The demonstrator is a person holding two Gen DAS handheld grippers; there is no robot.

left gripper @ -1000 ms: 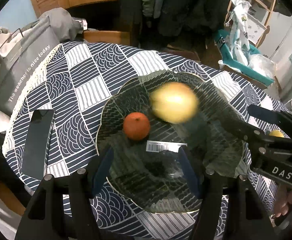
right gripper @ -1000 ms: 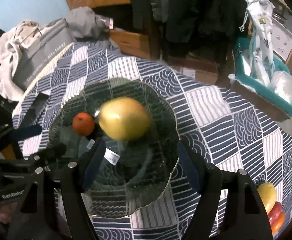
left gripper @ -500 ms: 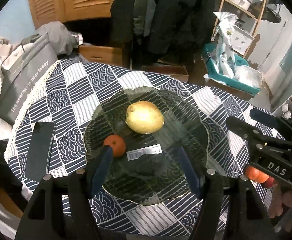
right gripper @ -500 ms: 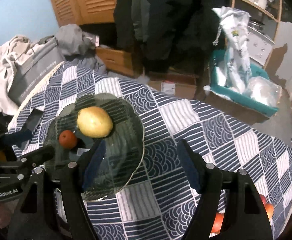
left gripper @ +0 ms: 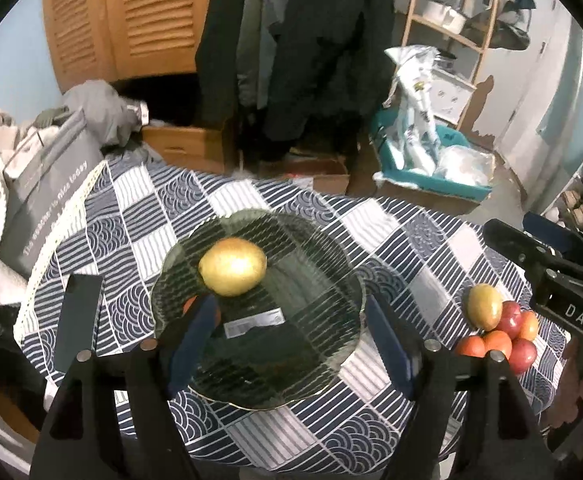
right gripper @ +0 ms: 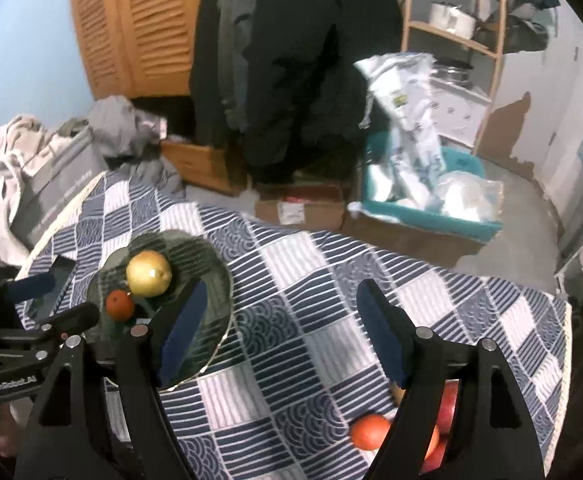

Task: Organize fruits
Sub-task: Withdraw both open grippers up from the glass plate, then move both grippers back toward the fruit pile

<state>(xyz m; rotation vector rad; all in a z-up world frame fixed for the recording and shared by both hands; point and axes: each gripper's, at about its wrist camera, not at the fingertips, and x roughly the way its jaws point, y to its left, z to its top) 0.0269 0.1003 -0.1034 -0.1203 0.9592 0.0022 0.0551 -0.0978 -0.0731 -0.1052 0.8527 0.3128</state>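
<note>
- Right gripper (right gripper: 279, 328) spread wide and empty; it has swung away from the glass plate (right gripper: 215, 280), now at the frame's left, toward the fruit pile (right gripper: 371, 432) at lower right.
- Left gripper (left gripper: 291, 340) also wide, empty, hanging over the plate.
- The yellow pear (left gripper: 233, 266) has settled on the plate beside the small orange (right gripper: 120, 306): two placed, another pick likely next.

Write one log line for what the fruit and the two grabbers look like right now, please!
left gripper: open, empty | right gripper: open, empty | glass plate: pear, small orange | fruit pile: on tablecloth
</note>
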